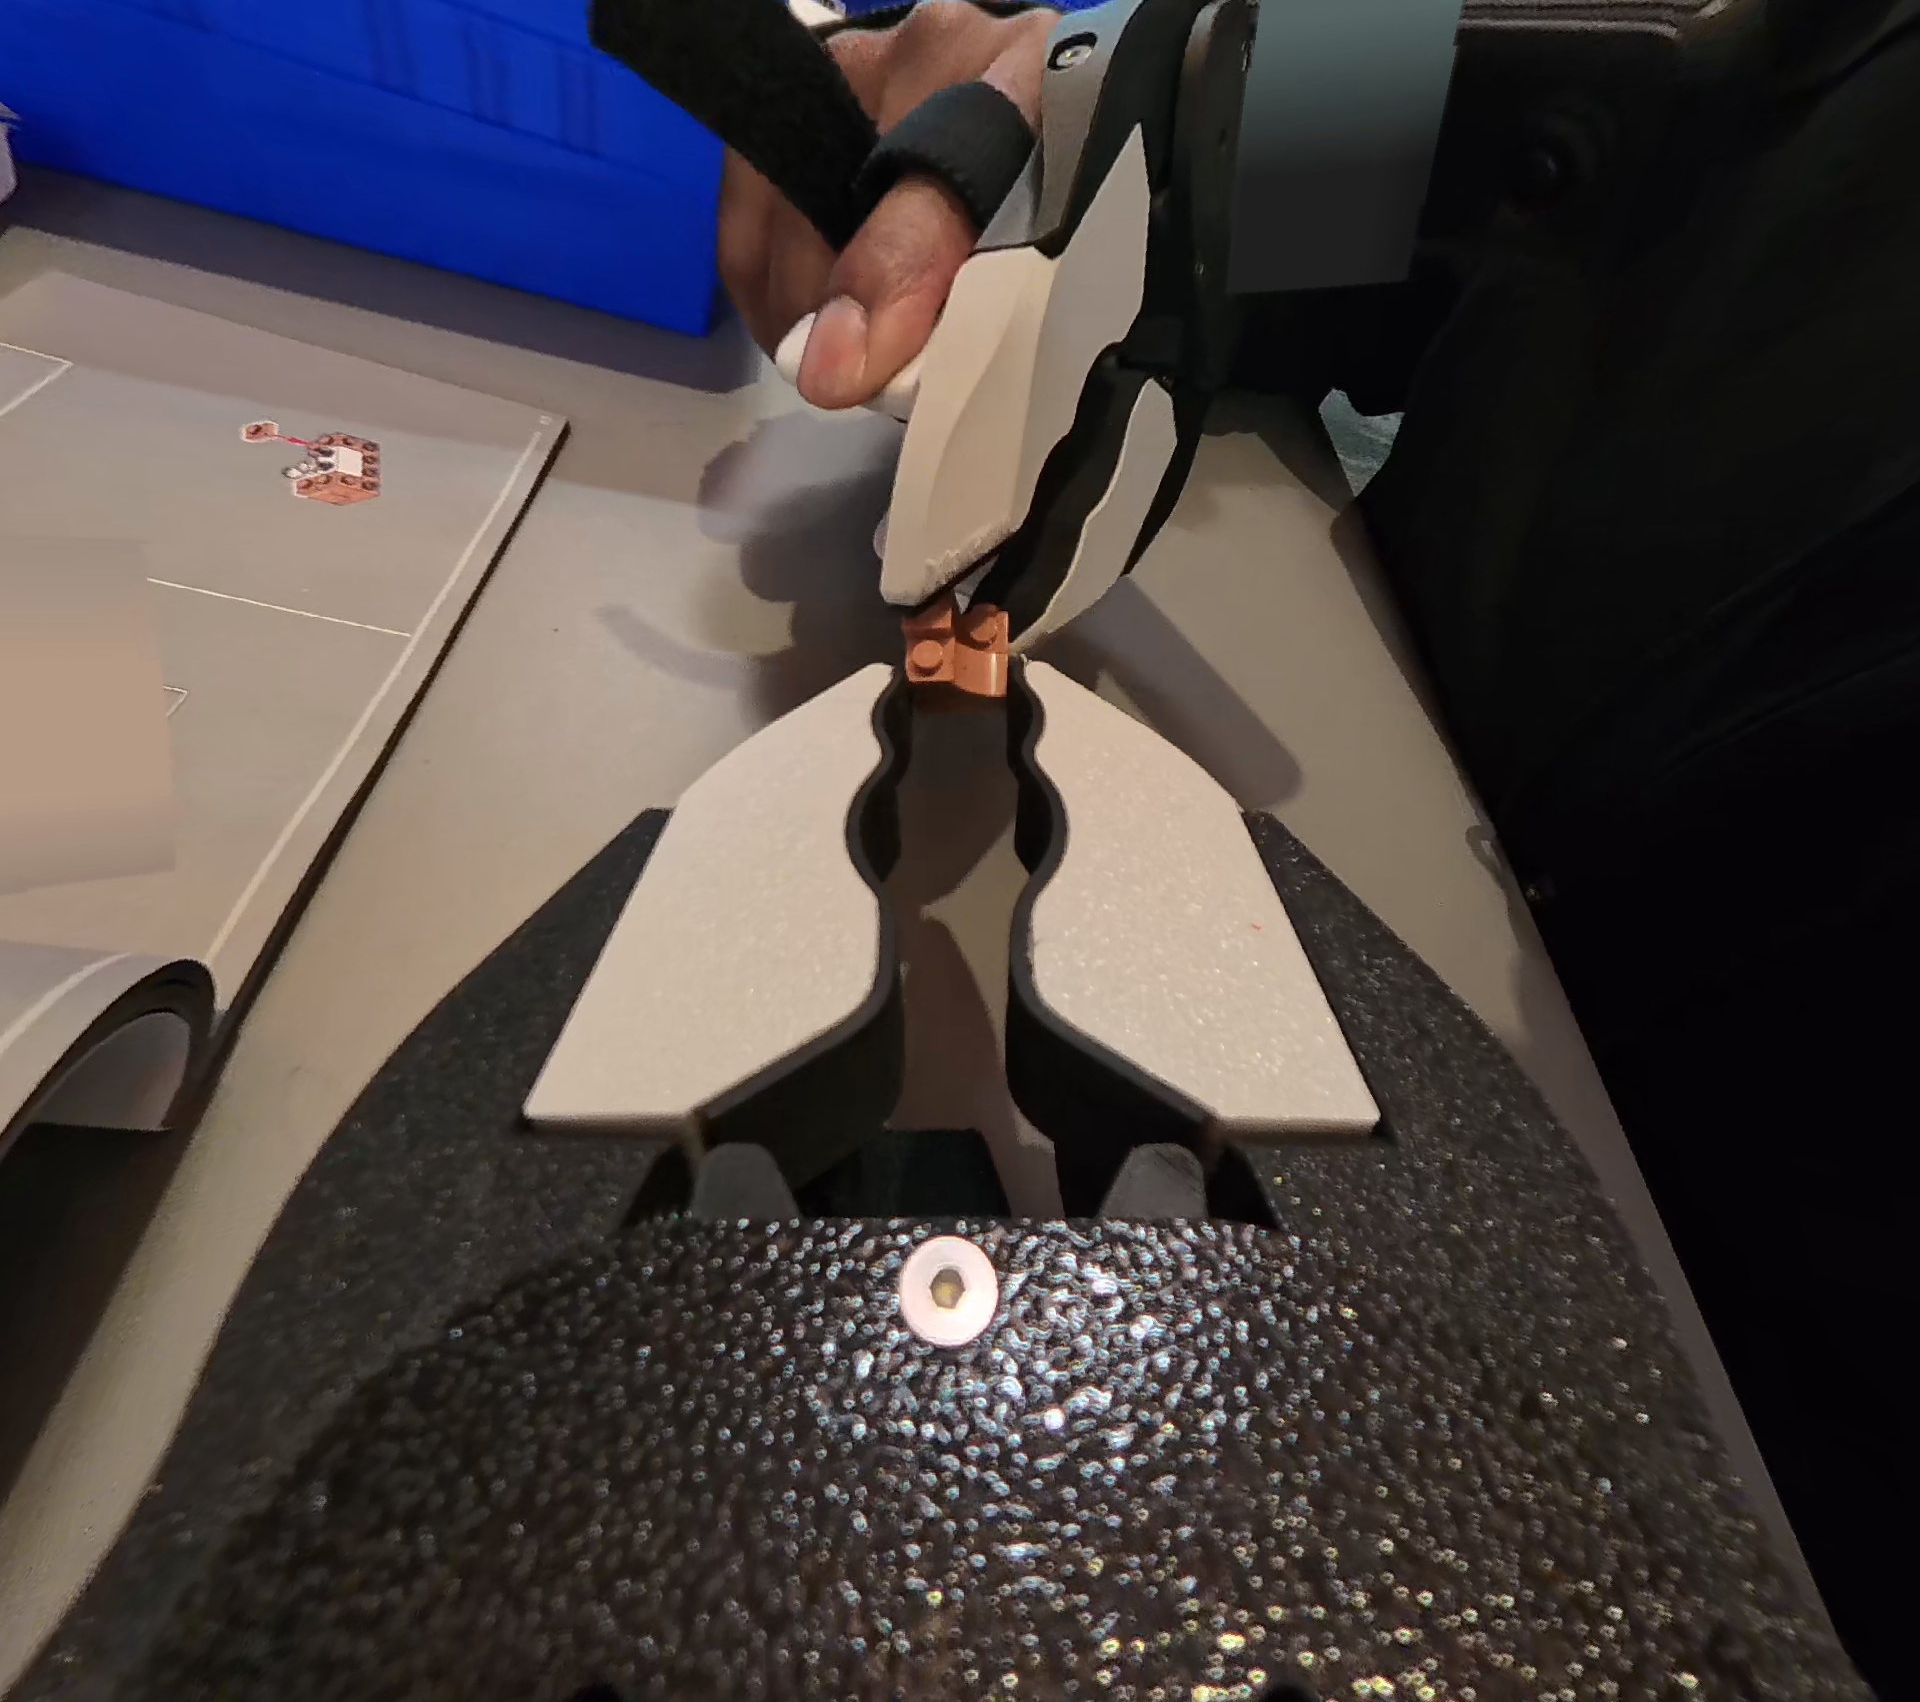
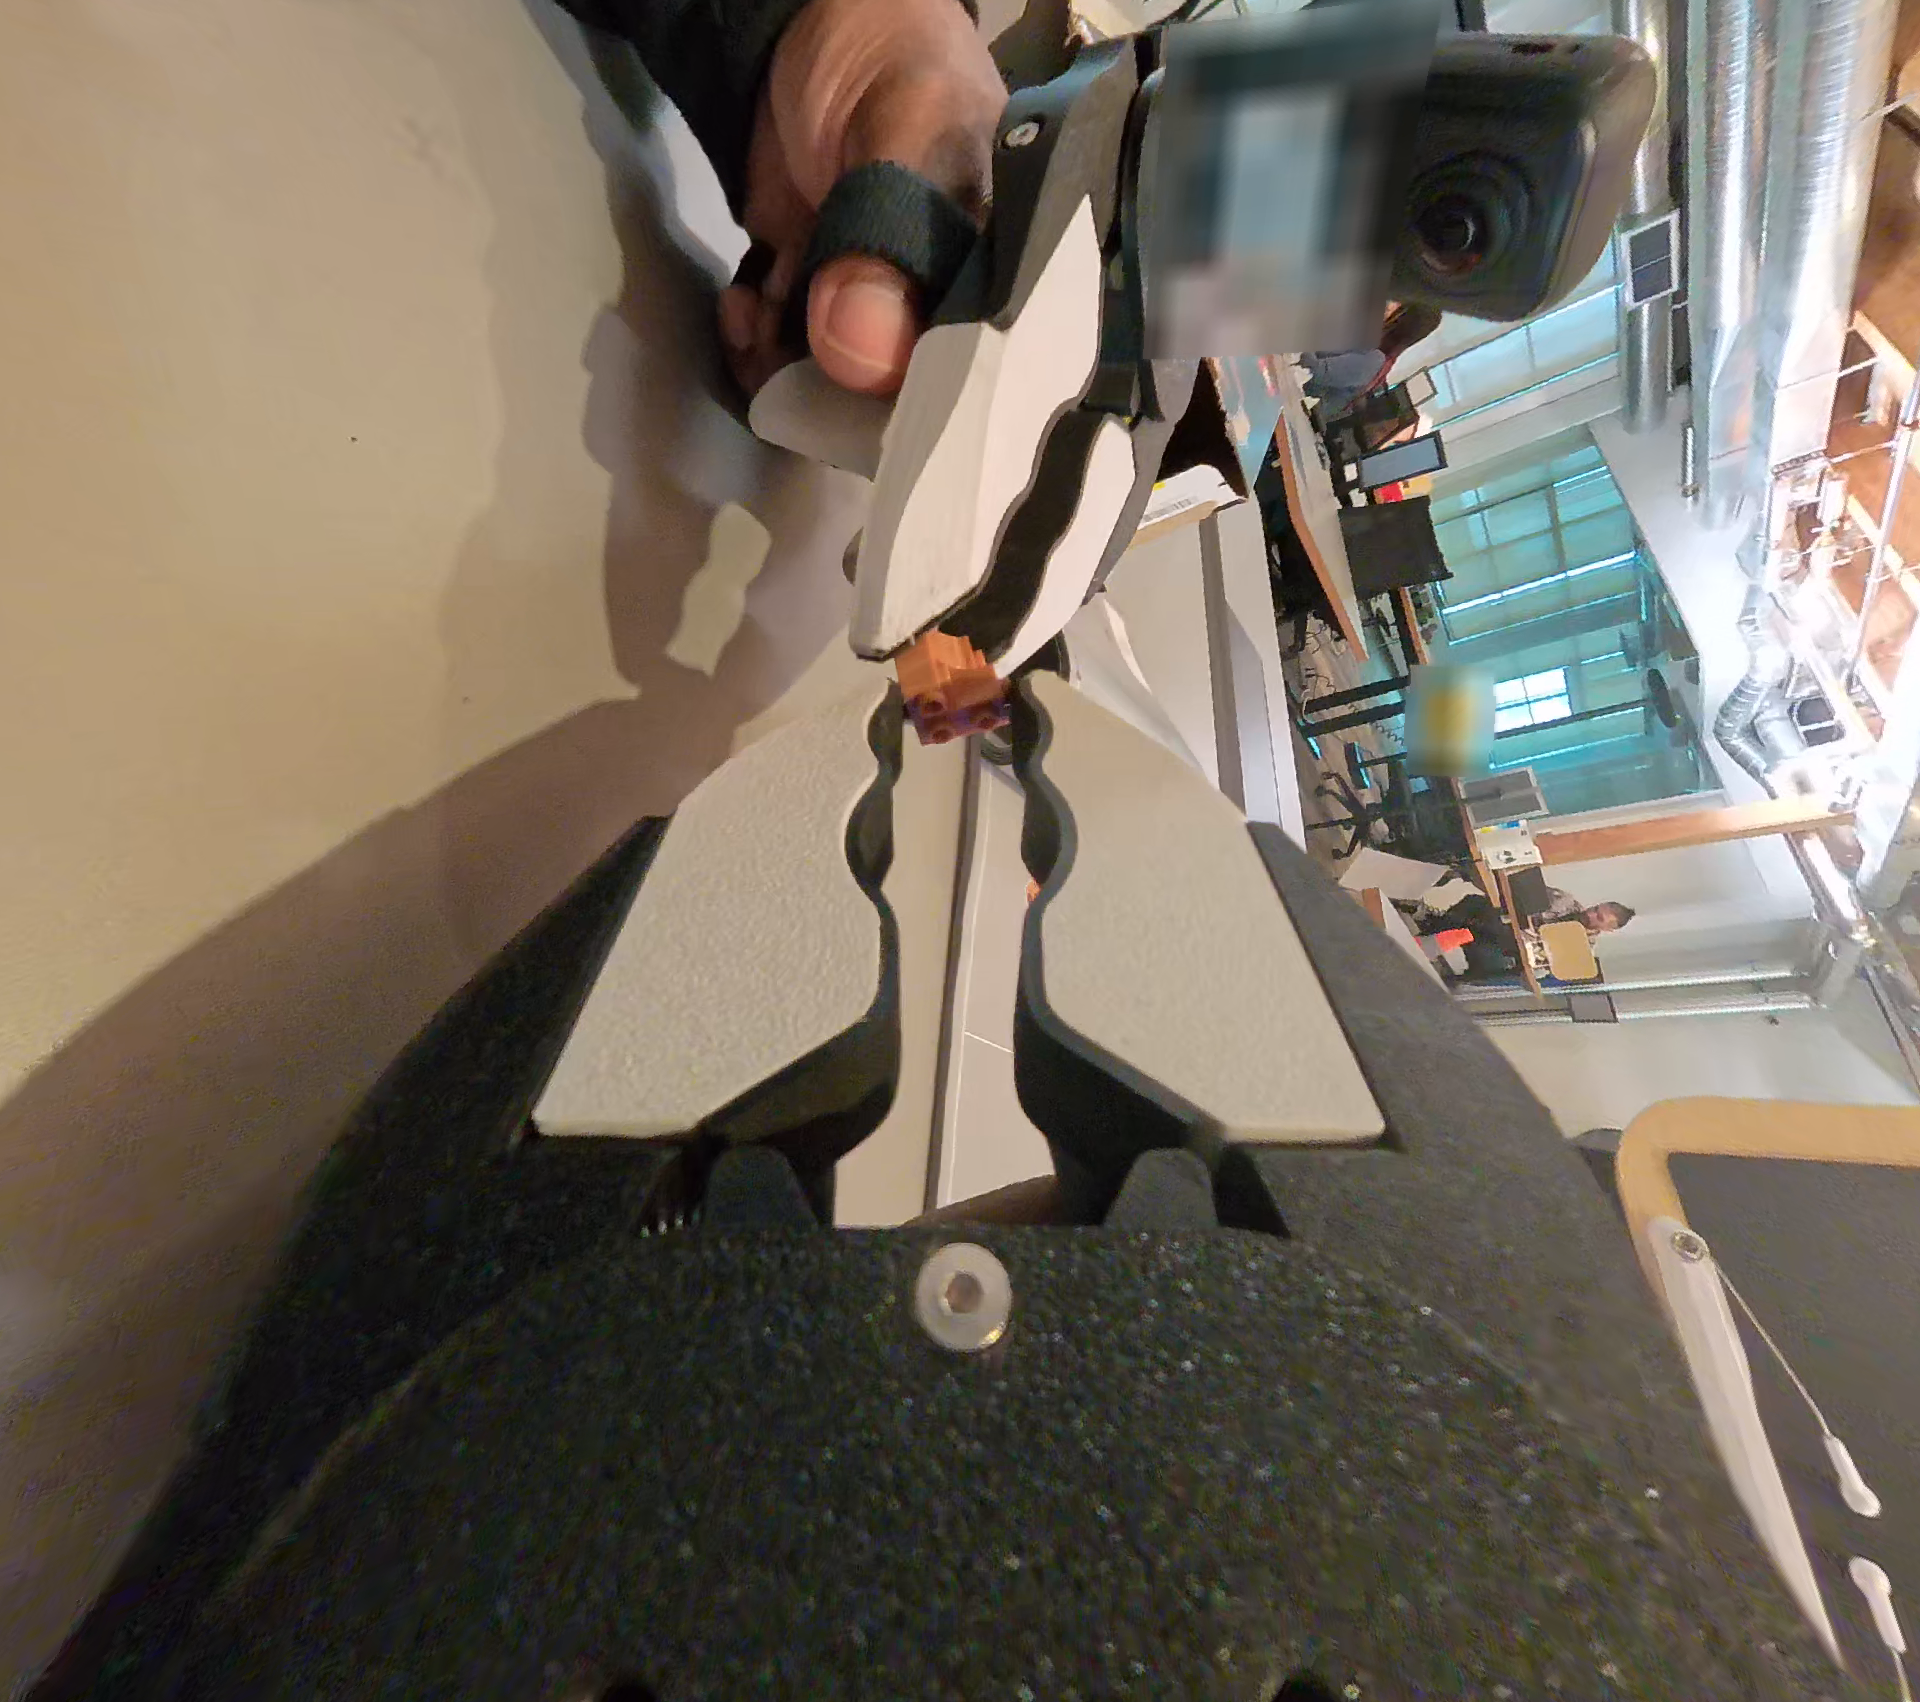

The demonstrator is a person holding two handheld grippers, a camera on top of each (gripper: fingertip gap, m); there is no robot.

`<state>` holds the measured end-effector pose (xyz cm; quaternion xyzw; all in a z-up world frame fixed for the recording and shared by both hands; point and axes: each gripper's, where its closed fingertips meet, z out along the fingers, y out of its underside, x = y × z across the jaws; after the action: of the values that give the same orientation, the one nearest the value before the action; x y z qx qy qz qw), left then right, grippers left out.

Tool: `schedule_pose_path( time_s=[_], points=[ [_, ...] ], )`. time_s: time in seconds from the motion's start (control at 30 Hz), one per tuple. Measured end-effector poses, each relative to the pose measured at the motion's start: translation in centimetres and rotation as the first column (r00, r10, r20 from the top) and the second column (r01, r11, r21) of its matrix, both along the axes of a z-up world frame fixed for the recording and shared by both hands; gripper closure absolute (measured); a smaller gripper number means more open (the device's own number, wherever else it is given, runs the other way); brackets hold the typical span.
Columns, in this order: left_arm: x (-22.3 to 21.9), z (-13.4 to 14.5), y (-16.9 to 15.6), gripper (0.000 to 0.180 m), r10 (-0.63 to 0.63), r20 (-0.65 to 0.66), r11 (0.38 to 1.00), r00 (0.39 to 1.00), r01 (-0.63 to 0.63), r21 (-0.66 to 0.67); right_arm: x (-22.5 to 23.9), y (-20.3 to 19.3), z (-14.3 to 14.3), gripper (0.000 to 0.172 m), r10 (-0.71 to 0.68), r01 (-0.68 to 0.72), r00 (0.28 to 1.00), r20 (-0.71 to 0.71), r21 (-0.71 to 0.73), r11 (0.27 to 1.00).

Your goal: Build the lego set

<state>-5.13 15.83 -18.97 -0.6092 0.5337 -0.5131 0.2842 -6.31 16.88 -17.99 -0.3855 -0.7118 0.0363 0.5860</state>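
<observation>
Both grippers (image 1: pixel 956 686) (image 2: pixel 961 707) pinch one small orange brick cluster (image 1: pixel 956 660), fingertips meeting.

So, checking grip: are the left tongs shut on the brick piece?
Shut on it: left tongs fingertips pinch the orange-brown brick piece from both sides.

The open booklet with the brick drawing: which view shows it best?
The left wrist view: the open booklet lies flat on the grey table, left of the left gripper, its brick drawing visible. The right wrist view shows none of it, only table, grippers and room.
</observation>
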Motion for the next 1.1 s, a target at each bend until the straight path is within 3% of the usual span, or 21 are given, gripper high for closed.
schedule_pose_path(
  time_s=[0.47, 0.8, 1.1],
  points=[
    [0.1, -0.3, -0.3, 0.164, -0.020, -0.018, 1.000, 1.000, 0.020, 0.002, -0.1, -0.1, -0.4, 0.153, 0.003, -0.006, 0.999, 0.047, 0.082, 0.997],
    [0.2, -0.9, -0.8, 0.163, -0.038, -0.061, 0.999, 0.997, 0.040, 0.030, 0.1, -0.6, -1.0, 0.154, 0.026, -0.029, 0.995, 0.097, 0.034, 0.999],
    [0.0, 0.5, -0.3, 0.164, -0.020, 0.037, 1.000, 0.999, 0.020, 0.003, -0.4, 0.0, 0.5, 0.147, -0.012, 0.005, 0.998, -0.065, -0.106, 0.994]
  ],
)
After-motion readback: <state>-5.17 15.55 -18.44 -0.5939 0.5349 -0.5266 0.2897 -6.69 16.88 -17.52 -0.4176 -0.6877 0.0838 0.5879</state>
